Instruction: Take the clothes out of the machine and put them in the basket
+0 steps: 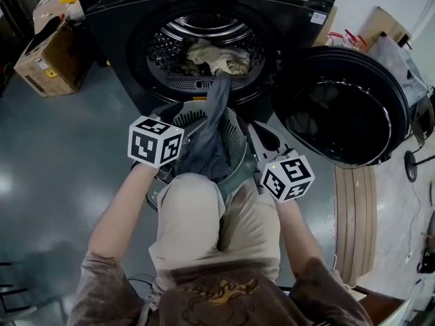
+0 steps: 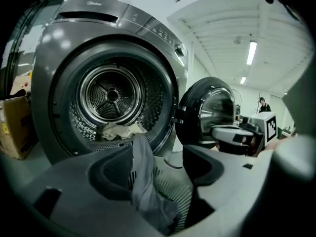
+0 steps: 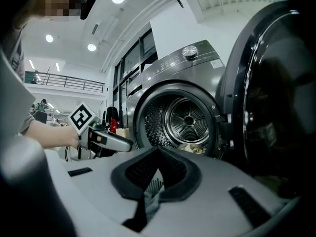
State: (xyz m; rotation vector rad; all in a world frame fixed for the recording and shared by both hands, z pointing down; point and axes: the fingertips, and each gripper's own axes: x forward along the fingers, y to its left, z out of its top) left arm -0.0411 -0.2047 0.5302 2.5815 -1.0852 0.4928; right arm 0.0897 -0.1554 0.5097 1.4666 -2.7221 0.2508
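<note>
Head view: the person is crouching in front of the machine [image 1: 204,19], and the basket [image 1: 239,124] is sitting between their knees and the drum. A grey garment [image 1: 212,131] looks to be trailing from the drum lip at 12 o'clock down into the basket, so it's only partway home. The left hand-held gripper [image 1: 182,117] is hovering at the basket's 9 o'clock rim and the right hand-held gripper [image 1: 257,131] at its 3 o'clock. A cream bundle [image 1: 217,58] is lying in the drum, and the door [image 1: 346,111] is hanging open at 2 o'clock.

Left gripper view: the jaws are standing apart, with the grey garment [image 2: 143,181] drooping between them, not pinched. I'd say the top end needs pulling off the drum lip so it isn't dragging back out.

Right gripper view: the jaws are meeting at the tips, with nothing clamped as far as I can see. The garment [image 3: 150,201] is just showing through the gap behind them. The cream bundle [image 3: 195,147] is waiting at 1 o'clock. My guess is that's next, and the trick is reaching deep and grabbing its middle so it's coming out in one lump.
</note>
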